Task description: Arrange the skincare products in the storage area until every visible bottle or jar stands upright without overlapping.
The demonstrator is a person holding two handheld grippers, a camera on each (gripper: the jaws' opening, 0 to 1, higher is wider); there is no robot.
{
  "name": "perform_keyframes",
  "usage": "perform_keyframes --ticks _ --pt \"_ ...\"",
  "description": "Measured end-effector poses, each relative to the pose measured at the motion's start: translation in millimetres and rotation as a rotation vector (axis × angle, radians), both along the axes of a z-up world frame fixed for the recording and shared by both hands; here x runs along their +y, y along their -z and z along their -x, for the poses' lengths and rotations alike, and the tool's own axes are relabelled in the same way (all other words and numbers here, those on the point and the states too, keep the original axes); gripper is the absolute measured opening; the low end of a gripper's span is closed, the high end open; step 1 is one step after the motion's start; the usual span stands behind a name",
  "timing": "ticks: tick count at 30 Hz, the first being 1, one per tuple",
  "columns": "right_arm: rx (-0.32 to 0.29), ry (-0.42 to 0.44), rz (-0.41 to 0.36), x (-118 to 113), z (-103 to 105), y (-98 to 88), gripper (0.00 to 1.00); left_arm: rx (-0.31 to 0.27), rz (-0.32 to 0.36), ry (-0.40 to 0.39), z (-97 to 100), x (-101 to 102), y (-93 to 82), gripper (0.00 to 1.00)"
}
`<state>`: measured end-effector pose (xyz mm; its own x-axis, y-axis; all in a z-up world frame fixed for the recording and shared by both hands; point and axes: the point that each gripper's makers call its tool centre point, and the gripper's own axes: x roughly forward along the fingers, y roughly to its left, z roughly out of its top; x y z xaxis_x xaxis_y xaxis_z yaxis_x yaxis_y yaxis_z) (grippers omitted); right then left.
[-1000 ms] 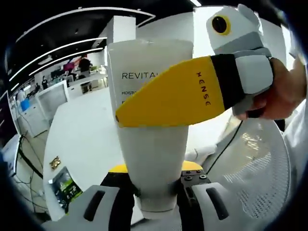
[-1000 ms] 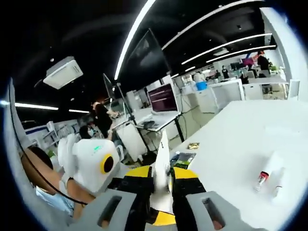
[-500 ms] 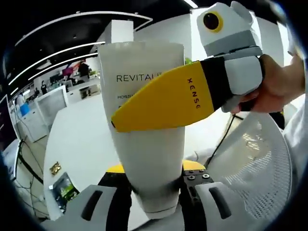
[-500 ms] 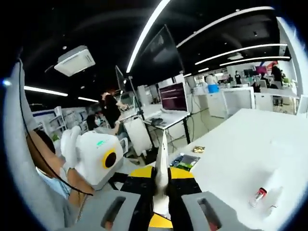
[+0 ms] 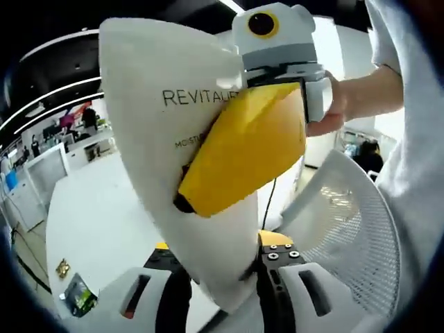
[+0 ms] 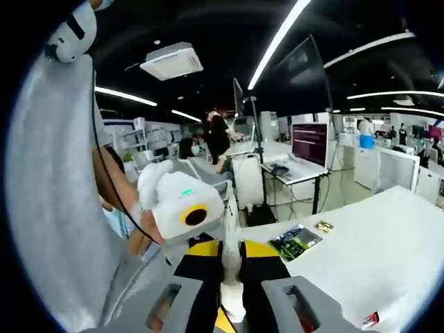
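Note:
A white squeeze tube (image 5: 166, 139) printed "REVITAL" is held in the air, leaning to the left in the left gripper view. My left gripper (image 5: 218, 262) is shut on its lower end. My right gripper (image 5: 195, 194) comes in from the upper right, with one yellow jaw lying across the tube's front and the other hidden behind it. In the right gripper view the tube (image 6: 229, 225) shows edge-on as a thin white strip, and my right gripper (image 6: 231, 267) is shut on it. The left gripper's body (image 6: 182, 208) sits just to its left.
A white table (image 6: 388, 243) lies beyond, with a green packet (image 6: 295, 239), a small gold item (image 6: 322, 225) and a red-capped item (image 6: 370, 319) on it. A white mesh chair back (image 5: 347, 222) stands to the right. A person's grey sleeve (image 6: 55, 194) is close on the left.
The tube has tilted to the left and come closer to the left camera. The right gripper has swung up more steeply across it. Both views have turned with the hands.

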<state>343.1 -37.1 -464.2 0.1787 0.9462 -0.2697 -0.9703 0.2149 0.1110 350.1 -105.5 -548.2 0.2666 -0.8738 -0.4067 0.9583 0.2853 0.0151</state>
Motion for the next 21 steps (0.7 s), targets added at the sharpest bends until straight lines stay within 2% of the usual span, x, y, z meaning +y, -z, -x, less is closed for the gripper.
perform_keyframes --ticks 4,6,8,10,14,18,21 --pt "0.017 -0.039 0.013 2.4 6.3 2.7 0.01 -0.008 -0.018 0.061 9.1 -2.2 2.2 0.32" --pt "0.004 -0.073 0.018 6.2 12.1 4.5 0.01 -0.004 -0.027 0.078 12.2 -1.9 3.9 0.31" --pt "-0.010 -0.098 0.019 8.0 15.2 6.4 0.01 -0.012 -0.044 0.085 13.0 -1.4 6.1 0.29" --pt "-0.012 -0.099 0.014 7.6 14.4 8.4 0.02 0.028 -0.050 0.072 12.9 0.2 8.2 0.28" --pt "-0.044 -0.132 0.011 6.7 20.5 10.1 0.03 0.011 -0.066 0.073 14.4 -0.2 11.2 0.25" --pt "-0.027 -0.116 0.020 4.3 23.9 18.5 0.05 0.008 -0.127 0.079 16.9 1.9 21.2 0.23" --pt "-0.013 -0.097 0.023 3.7 25.2 19.5 0.06 0.013 -0.139 0.088 19.2 2.4 23.2 0.21"
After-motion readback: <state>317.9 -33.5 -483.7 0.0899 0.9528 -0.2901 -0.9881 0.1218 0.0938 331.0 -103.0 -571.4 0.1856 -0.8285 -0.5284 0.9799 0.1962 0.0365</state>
